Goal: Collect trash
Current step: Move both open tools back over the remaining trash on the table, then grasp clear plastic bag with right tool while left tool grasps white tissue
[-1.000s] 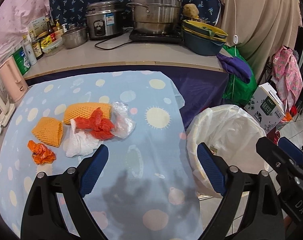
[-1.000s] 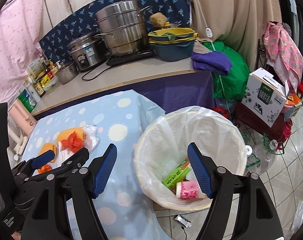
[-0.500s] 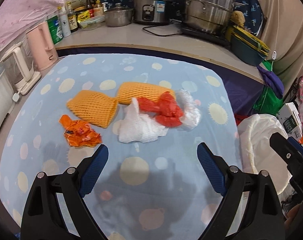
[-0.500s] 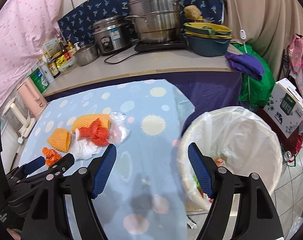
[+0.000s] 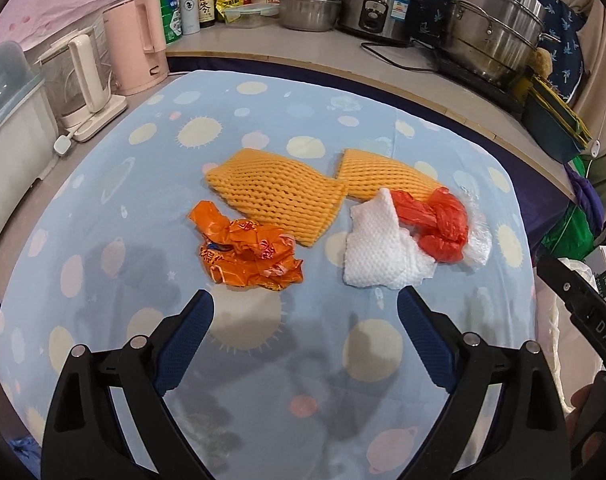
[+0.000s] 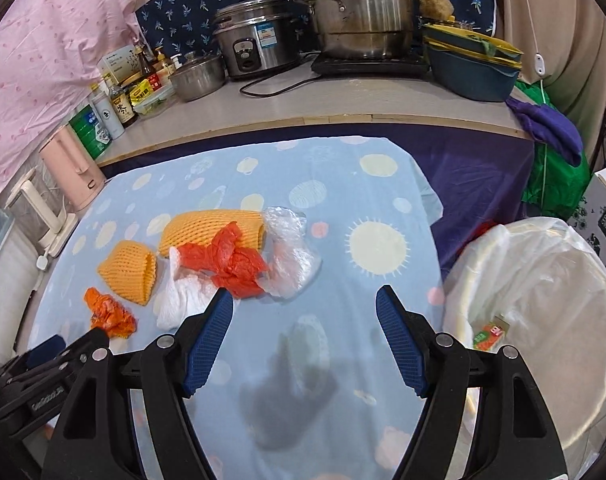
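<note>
We hold both grippers over a table draped in a pale blue cloth with sun and planet prints (image 5: 311, 128). The left gripper (image 5: 305, 334) and right gripper (image 6: 305, 330) both have their blue-padded fingers spread wide, holding nothing. The trash lies mid-cloth: a crumpled orange foil wrapper (image 5: 249, 254), two orange foam fruit nets (image 5: 279, 194), a white paper towel (image 5: 381, 248) and a red plastic bag (image 5: 439, 222). A white-lined round bin (image 6: 543, 320) stands beside the table's right edge. Behind, a countertop (image 6: 343, 96) carries steel pots (image 6: 359, 12).

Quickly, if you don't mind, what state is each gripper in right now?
Left gripper: open, holding nothing, above the tablecloth.
Right gripper: open, holding nothing.
</note>
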Demonstrator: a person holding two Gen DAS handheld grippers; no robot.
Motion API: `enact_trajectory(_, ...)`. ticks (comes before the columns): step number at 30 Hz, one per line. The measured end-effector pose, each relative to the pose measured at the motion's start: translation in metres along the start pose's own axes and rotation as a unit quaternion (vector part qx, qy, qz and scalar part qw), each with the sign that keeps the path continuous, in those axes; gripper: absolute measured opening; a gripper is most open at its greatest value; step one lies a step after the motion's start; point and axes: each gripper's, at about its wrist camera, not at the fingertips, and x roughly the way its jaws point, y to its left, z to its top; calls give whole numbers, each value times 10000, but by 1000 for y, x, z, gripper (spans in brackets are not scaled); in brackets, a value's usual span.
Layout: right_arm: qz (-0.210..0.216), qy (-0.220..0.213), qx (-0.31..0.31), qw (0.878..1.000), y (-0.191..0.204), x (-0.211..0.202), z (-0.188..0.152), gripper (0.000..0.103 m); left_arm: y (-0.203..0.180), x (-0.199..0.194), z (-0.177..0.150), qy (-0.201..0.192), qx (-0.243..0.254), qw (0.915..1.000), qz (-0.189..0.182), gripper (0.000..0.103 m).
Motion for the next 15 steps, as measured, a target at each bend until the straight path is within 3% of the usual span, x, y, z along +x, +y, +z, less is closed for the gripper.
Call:
enact_trajectory(10,-126,141,15,9998,4,56,20,70,-5,32,11,199,34,9997,-110,89)
enact_trajectory(15,-170,294,-73,9994,8,81,21,63,-17,49,18,281,103,9994,-193,90)
